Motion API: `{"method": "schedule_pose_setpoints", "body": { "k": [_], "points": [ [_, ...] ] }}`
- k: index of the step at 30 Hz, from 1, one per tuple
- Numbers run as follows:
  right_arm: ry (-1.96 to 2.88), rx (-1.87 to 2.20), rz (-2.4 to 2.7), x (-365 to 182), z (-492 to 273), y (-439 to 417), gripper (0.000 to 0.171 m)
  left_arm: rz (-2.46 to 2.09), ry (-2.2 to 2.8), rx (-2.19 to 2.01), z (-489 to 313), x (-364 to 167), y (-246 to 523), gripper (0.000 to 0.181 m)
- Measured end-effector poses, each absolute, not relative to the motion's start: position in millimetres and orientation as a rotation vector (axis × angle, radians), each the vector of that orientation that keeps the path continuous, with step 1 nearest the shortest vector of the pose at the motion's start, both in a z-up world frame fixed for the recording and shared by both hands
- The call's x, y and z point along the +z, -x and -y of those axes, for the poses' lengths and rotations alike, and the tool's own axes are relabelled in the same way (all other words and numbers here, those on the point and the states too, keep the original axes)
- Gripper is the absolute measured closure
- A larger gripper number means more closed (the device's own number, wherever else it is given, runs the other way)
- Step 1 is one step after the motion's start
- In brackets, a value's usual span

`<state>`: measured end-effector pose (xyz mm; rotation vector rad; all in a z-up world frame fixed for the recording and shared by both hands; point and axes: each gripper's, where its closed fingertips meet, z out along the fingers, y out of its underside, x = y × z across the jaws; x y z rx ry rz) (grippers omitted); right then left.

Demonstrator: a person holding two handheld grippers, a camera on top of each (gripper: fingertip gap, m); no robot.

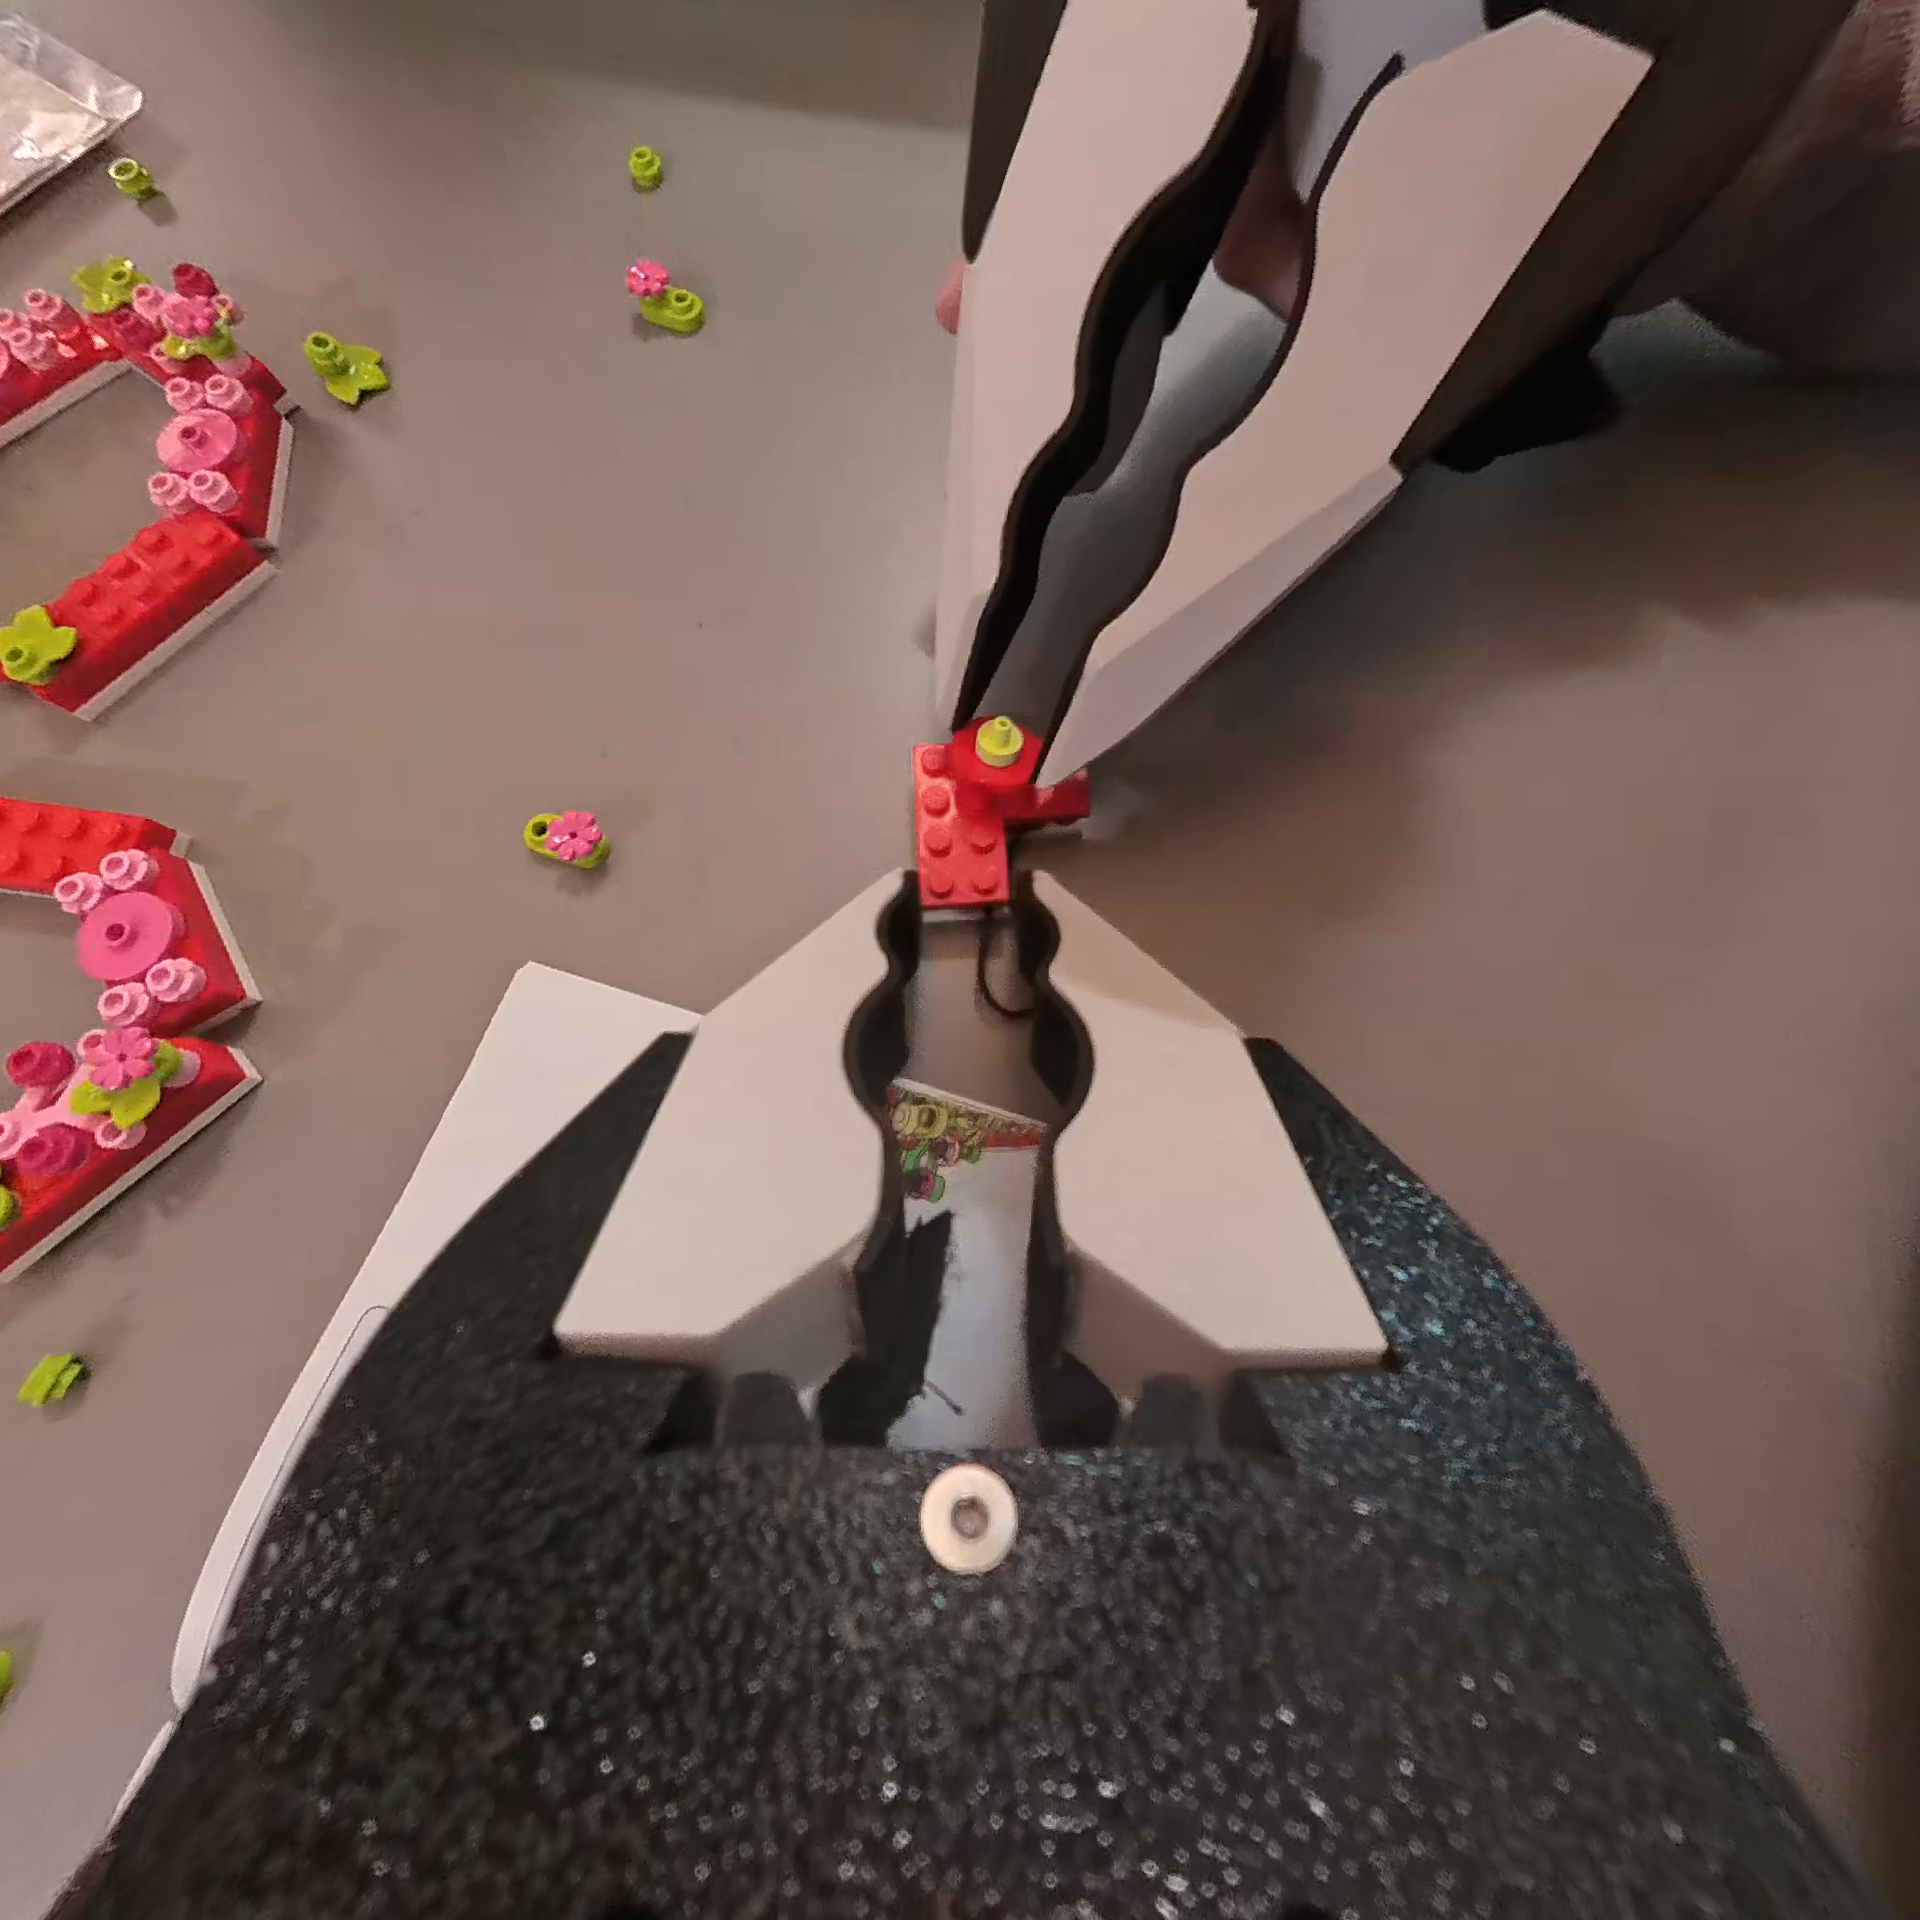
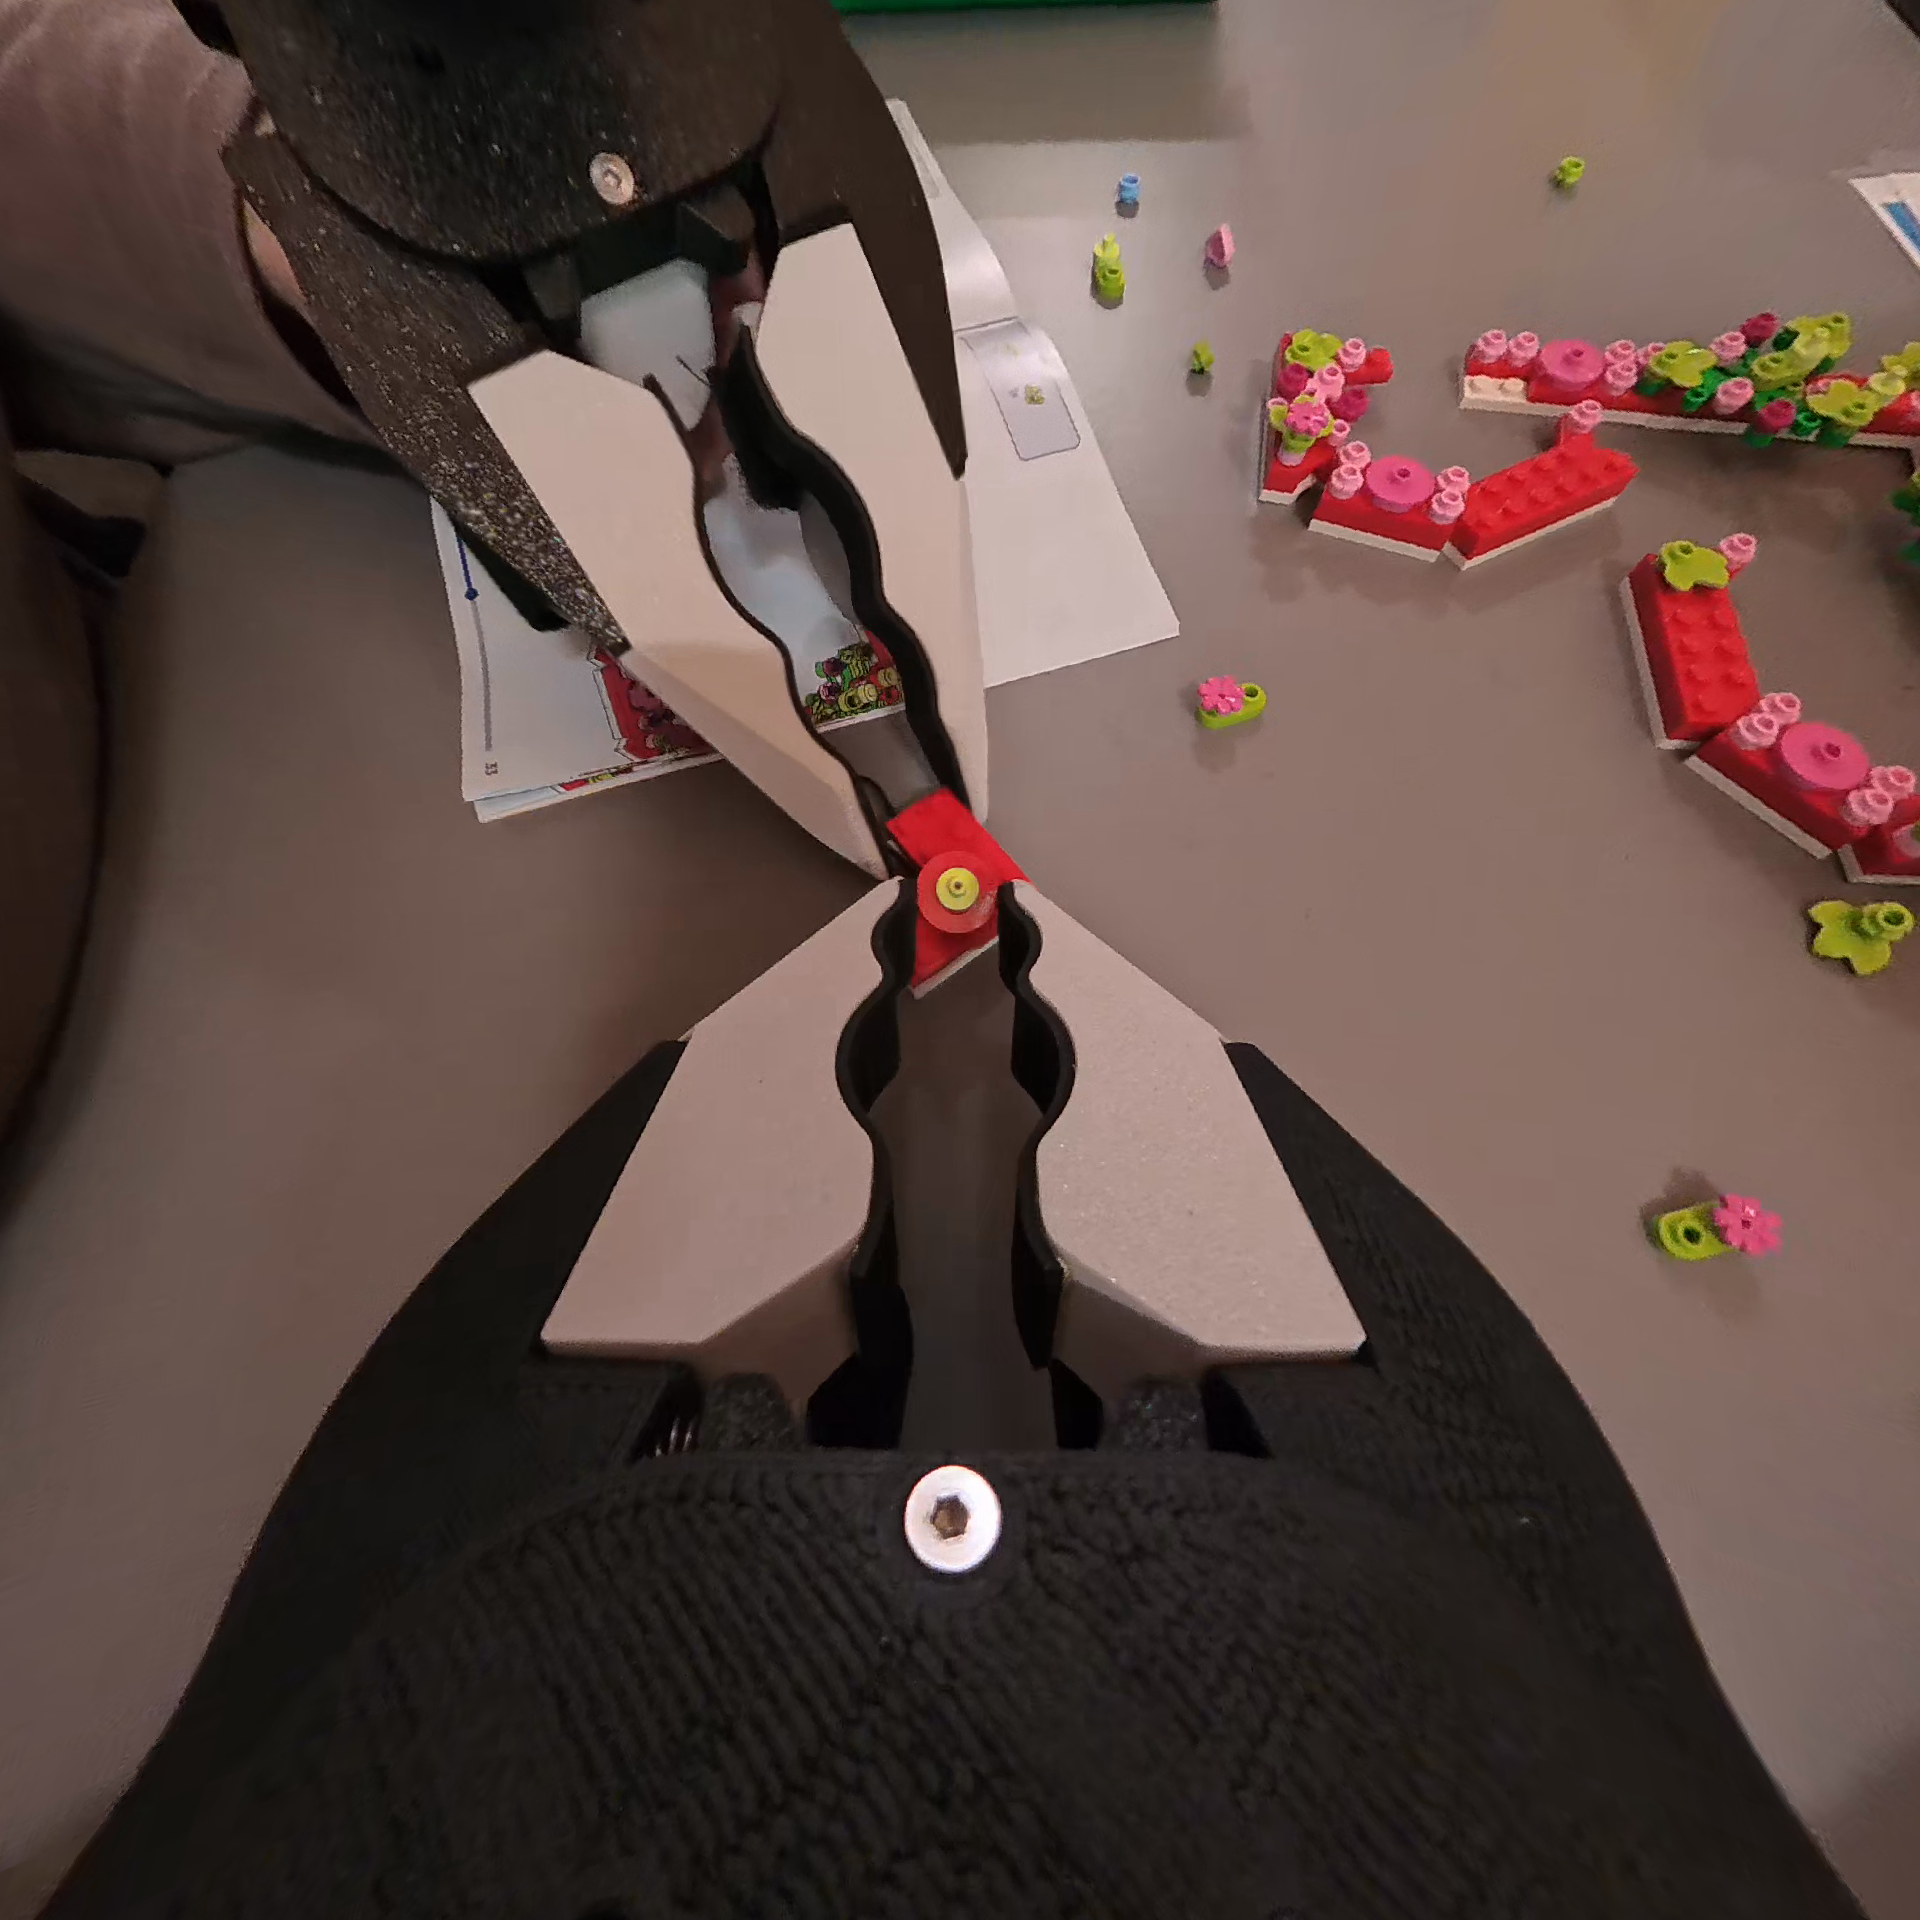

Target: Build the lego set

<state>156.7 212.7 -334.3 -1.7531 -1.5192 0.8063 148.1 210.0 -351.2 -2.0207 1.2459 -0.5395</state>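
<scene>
A small red brick assembly (image 1: 961, 836) with a white underside is held above the grey table between both grippers. My left gripper (image 1: 966, 883) is shut on its near end. My right gripper (image 2: 951, 891) is shut on a red round plate with a lime stud (image 2: 956, 888) that sits on the brick's other end (image 2: 940, 821). In the left wrist view the right gripper (image 1: 1003, 740) comes in from the top onto the round plate (image 1: 995, 756). In the right wrist view the left gripper (image 2: 920, 821) comes in from the upper left.
Red arc segments with pink flowers and lime leaves lie at the left (image 1: 197, 457) and at the right (image 2: 1455, 488). Loose lime-and-pink pieces (image 1: 569, 837) (image 2: 1229, 702) are scattered about. An instruction booklet (image 2: 1060, 540) lies under the left gripper. A plastic bag (image 1: 52, 114) is at the far left. Left and right tips are no more than a few centimetres apart.
</scene>
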Motion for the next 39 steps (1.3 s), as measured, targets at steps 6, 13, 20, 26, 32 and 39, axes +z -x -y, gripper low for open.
{"method": "schedule_pose_setpoints", "body": {
  "k": [6, 13, 20, 26, 32, 39],
  "points": [
    [1.739, 0.772, 1.63, -337.9, -215.7, -155.3, 0.158, -1.261, 1.999, -0.536, -210.2, -351.1, -148.7, 0.166],
    [1.695, 0.772, 1.741, -338.0, -216.5, -155.8, 0.158, -1.275, 1.98, -0.534, -211.2, -351.0, -148.7, 0.166],
    [1.653, 0.824, 1.855, -338.5, -214.6, -156.2, 0.157, -1.276, 1.974, -0.553, -211.3, -351.1, -148.8, 0.166],
    [1.609, 0.831, 1.937, -339.4, -216.4, -156.9, 0.157, -1.273, 1.971, -0.569, -211.3, -351.1, -148.9, 0.166],
    [1.576, 0.855, 1.996, -339.3, -214.1, -156.0, 0.157, -1.27, 1.968, -0.575, -211.3, -351.2, -148.9, 0.166],
    [1.543, 0.847, 2.056, -339.7, -212.8, -156.2, 0.157, -1.268, 1.968, -0.589, -211.2, -351.3, -149.1, 0.166]
  ]
}}
